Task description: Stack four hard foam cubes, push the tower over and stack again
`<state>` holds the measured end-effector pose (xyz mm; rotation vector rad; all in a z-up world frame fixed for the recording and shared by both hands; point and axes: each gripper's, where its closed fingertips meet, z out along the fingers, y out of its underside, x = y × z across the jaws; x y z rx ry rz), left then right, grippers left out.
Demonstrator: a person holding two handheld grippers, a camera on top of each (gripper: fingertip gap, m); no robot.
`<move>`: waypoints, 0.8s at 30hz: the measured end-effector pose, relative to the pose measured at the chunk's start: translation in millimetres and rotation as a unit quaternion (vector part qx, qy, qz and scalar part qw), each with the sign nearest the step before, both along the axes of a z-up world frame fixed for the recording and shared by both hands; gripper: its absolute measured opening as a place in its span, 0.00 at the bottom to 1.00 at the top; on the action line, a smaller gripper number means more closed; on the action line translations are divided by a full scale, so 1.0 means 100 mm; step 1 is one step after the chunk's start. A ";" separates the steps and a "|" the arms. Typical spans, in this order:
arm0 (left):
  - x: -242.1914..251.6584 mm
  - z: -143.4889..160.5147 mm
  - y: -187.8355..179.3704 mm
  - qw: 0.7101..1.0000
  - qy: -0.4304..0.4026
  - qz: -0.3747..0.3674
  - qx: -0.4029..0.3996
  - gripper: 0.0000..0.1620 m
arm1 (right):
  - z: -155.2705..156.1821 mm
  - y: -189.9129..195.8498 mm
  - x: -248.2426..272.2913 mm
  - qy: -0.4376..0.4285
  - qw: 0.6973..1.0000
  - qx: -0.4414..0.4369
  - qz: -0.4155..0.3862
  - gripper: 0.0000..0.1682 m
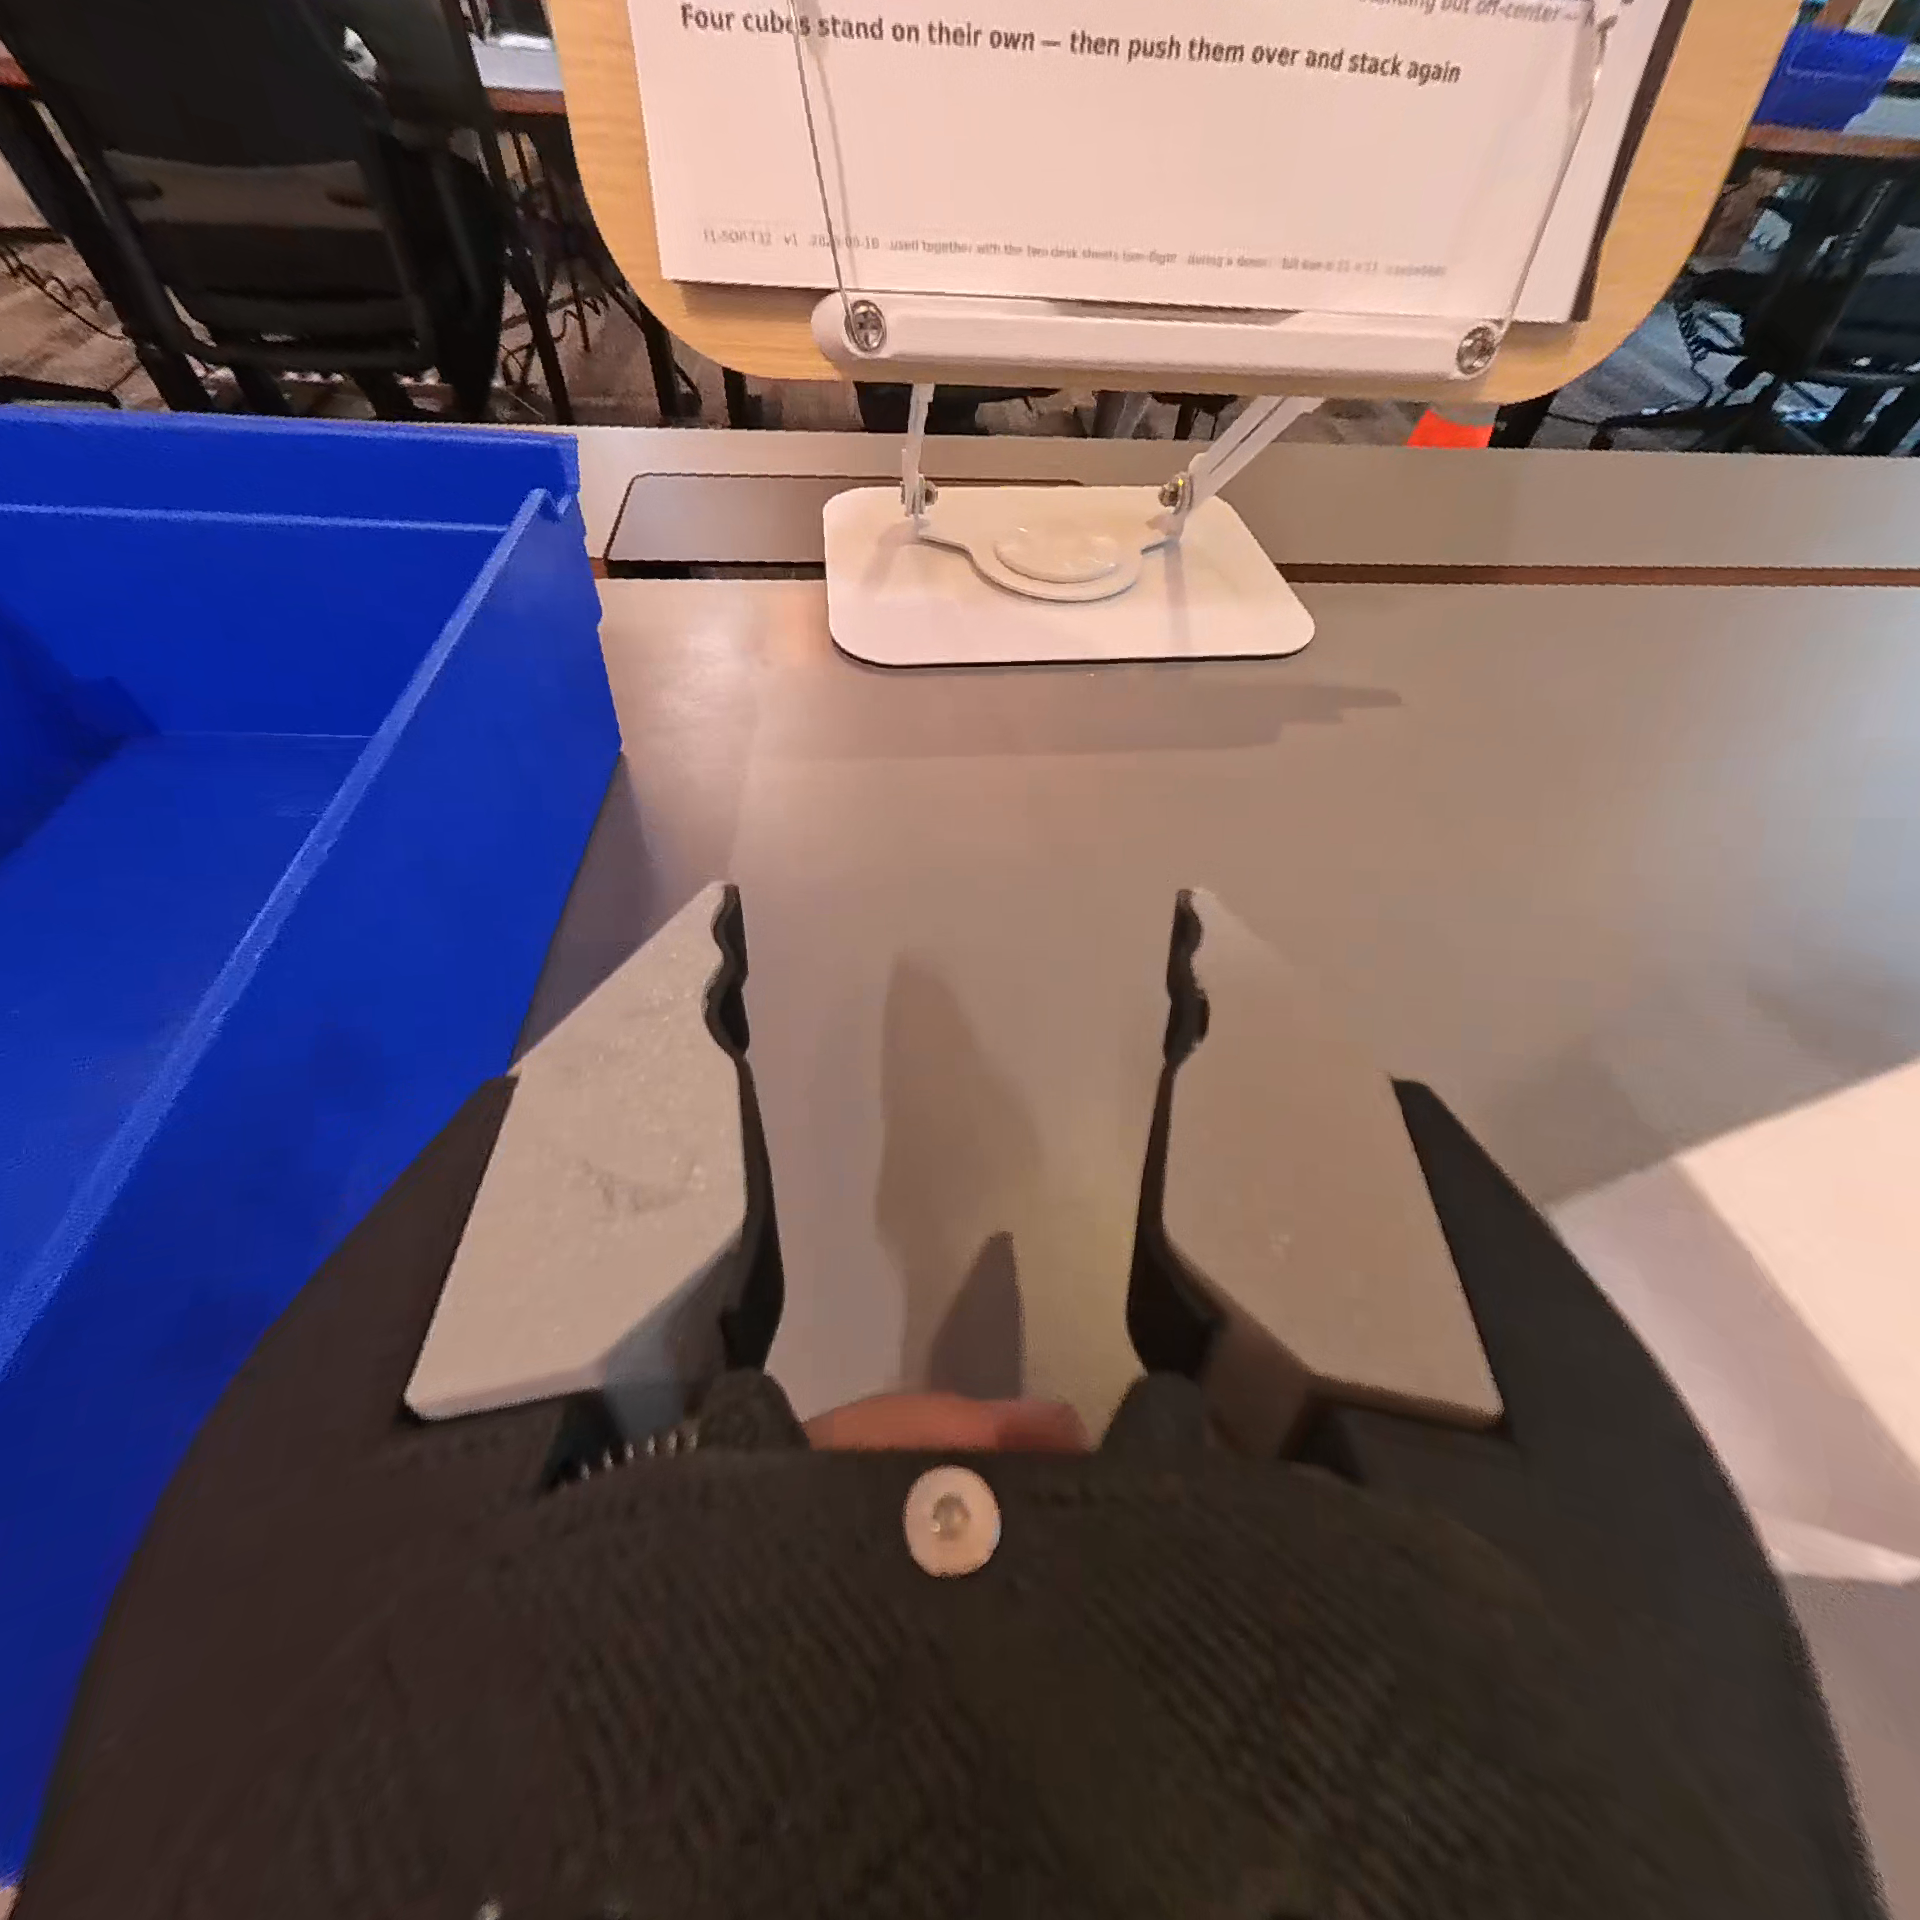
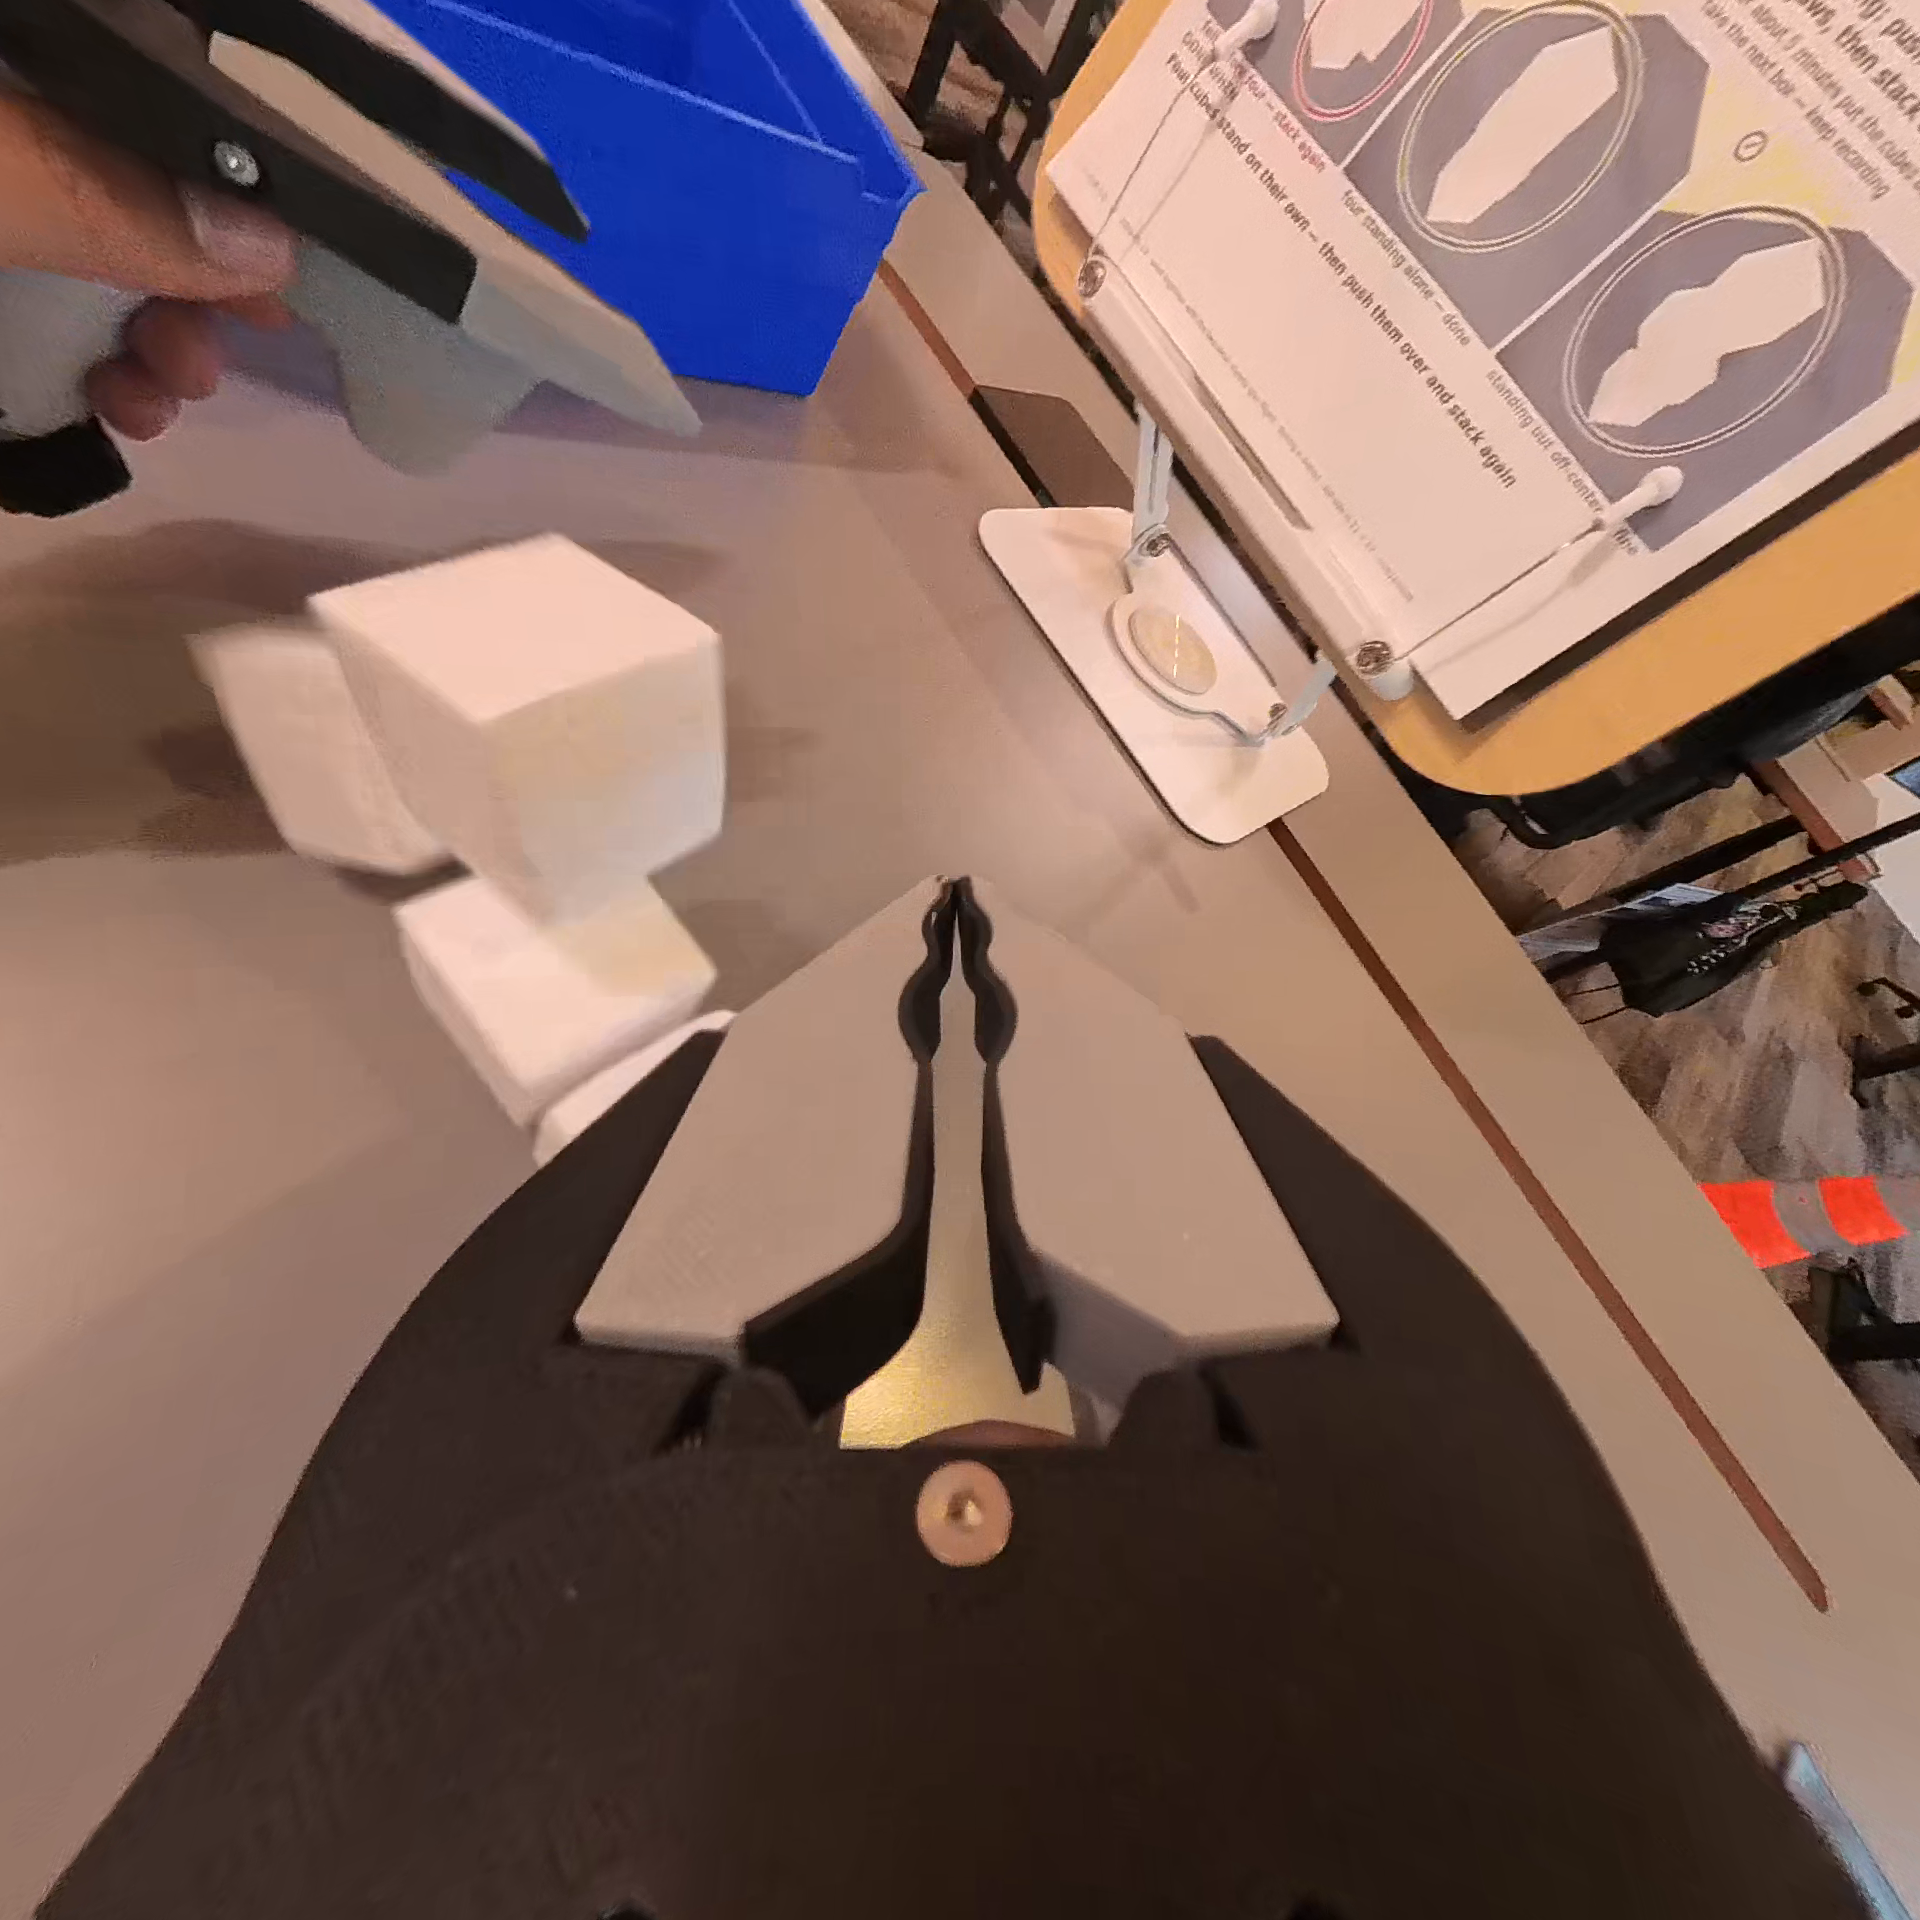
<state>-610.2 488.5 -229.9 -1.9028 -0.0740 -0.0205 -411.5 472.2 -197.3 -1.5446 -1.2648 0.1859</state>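
While the left tongs (image 1: 961, 935) hang spread apart over bare grey table (image 1: 1455, 831) with nothing between their fingers, the right tongs (image 2: 954, 904) are clenched tip to tip on nothing, aimed across the table toward a white document stand (image 2: 1153, 665)

White foam cubes (image 2: 540, 707) lie in a tumbled cluster just left of the right tongs in the right wrist view. One cube sits highest and nearest the camera, tilted, with a second cube (image 2: 301, 748) behind it to the left, blurred. A third cube (image 2: 551, 997) lies below the first, and a pale corner of what may be a fourth (image 2: 603, 1112) pokes out at the black body of the right tongs; I cannot tell whether that is a separate cube. They touch or overlap one another, not in a straight tower. In the left wrist view only a white edge of a cube (image 1: 1787, 1330) shows at the right margin, beside the left tongs.

Seen from the right wrist view, the left tongs (image 2: 582, 395) hover above and beyond the cubes, held by a person's hand (image 2: 114, 281), clear of the foam.

A blue bin (image 1: 291, 831) stands on the table just left of the left tongs. The document stand sits at the table's far edge, carrying a wood-coloured board (image 1: 1662, 208) with a printed sheet (image 1: 1091, 156) clipped to it
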 end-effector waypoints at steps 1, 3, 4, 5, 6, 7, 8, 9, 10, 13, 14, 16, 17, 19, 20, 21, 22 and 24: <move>0.00 -0.01 0.00 1.000 0.003 -0.001 -0.004 0.50 | 0.02 0.02 0.04 0.005 1.000 0.002 -0.003 0.00; 0.03 -0.03 0.02 1.000 0.007 -0.006 -0.008 0.50 | 0.02 0.08 0.14 0.019 1.000 -0.002 -0.010 0.00; 0.05 -0.05 0.02 1.000 0.011 -0.010 -0.011 0.49 | 0.00 0.11 0.20 0.027 1.000 -0.009 -0.012 0.00; 0.08 -0.07 0.03 1.000 0.016 -0.013 -0.016 0.49 | -0.05 0.13 0.25 0.035 0.999 -0.017 -0.012 0.00; 0.09 -0.08 0.04 0.999 0.023 -0.015 -0.019 0.49 | -0.11 0.16 0.32 0.040 0.999 -0.025 -0.014 0.00; 0.11 -0.09 0.05 0.999 0.028 -0.017 -0.020 0.49 | -0.18 0.20 0.39 0.043 0.998 -0.029 -0.019 0.00; 0.13 -0.09 0.05 0.999 0.032 -0.019 -0.020 0.49 | -0.24 0.26 0.48 0.043 0.998 -0.027 -0.025 0.00; 0.14 -0.08 0.06 0.999 0.037 -0.021 -0.017 0.49 | -0.31 0.32 0.58 0.040 0.998 -0.021 -0.032 0.00; 0.15 -0.06 0.05 0.999 0.043 -0.020 -0.013 0.49 | -0.39 0.40 0.69 0.034 0.998 -0.014 -0.046 0.00; 0.16 -0.01 0.05 0.998 0.055 -0.021 -0.003 0.47 | -0.55 0.57 0.95 0.029 0.996 -0.036 -0.075 0.00; 0.18 0.01 0.04 0.998 0.054 -0.022 0.002 0.46 | -0.55 0.60 1.01 0.038 0.995 -0.040 -0.081 0.00; 0.19 0.03 0.04 0.998 0.050 -0.023 0.009 0.47 | -0.55 0.65 1.11 0.054 0.993 -0.051 -0.093 0.00; 0.18 0.03 0.04 0.999 0.048 -0.021 0.010 0.48 | -0.54 0.66 1.14 0.061 0.992 -0.056 -0.098 0.00; 0.17 0.05 0.04 0.999 0.046 -0.015 0.015 0.52 | -0.53 0.69 1.17 0.071 0.990 -0.058 -0.105 0.02; 0.18 0.06 0.04 0.999 0.048 -0.016 0.020 0.52 | -0.53 0.69 1.17 0.074 0.990 -0.061 -0.105 0.02; 0.19 0.07 0.05 0.998 0.050 -0.017 0.023 0.52 | -0.54 0.68 1.15 0.074 0.990 -0.064 -0.103 0.02; 0.21 0.08 0.05 0.998 0.054 -0.019 0.026 0.52 | -0.56 0.67 1.13 0.073 0.990 -0.067 -0.100 0.02; 0.24 0.08 0.05 0.997 0.065 -0.021 0.029 0.52 | -0.61 0.66 1.11 0.059 0.991 -0.067 -0.098 0.02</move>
